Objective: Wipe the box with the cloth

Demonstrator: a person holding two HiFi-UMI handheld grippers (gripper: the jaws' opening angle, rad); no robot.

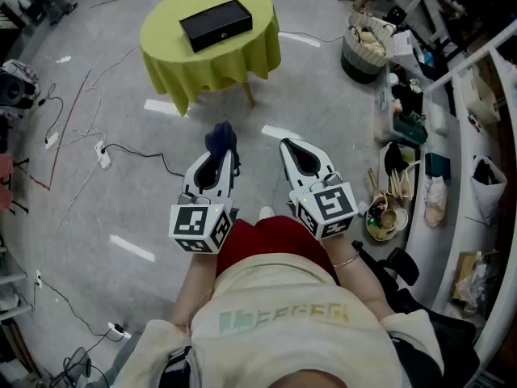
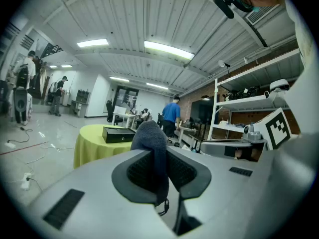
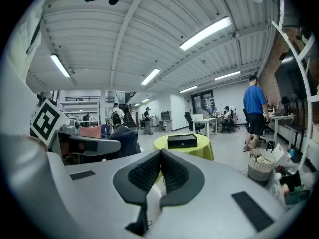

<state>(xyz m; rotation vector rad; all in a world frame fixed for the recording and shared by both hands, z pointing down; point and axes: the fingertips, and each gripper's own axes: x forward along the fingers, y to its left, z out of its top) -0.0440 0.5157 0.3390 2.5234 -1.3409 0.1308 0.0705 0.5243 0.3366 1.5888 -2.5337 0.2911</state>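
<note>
A black box (image 1: 215, 23) lies on a round table with a yellow-green cloth (image 1: 171, 53), some way ahead of me. The box (image 2: 118, 134) also shows in the left gripper view, and the box (image 3: 182, 141) in the right gripper view. My left gripper (image 1: 220, 153) is shut on a dark blue cloth (image 1: 220, 139), which sticks up from between its jaws; the cloth (image 2: 152, 142) fills the jaw gap. My right gripper (image 1: 300, 155) is shut with nothing in it, held beside the left one. Both are held over the floor, well short of the table.
Cables and a power strip (image 1: 103, 157) lie on the grey floor at left. A wicker basket (image 1: 363, 45) and cluttered shelves (image 1: 452, 152) stand at right. A person in a blue shirt (image 3: 255, 108) stands near desks beyond the table.
</note>
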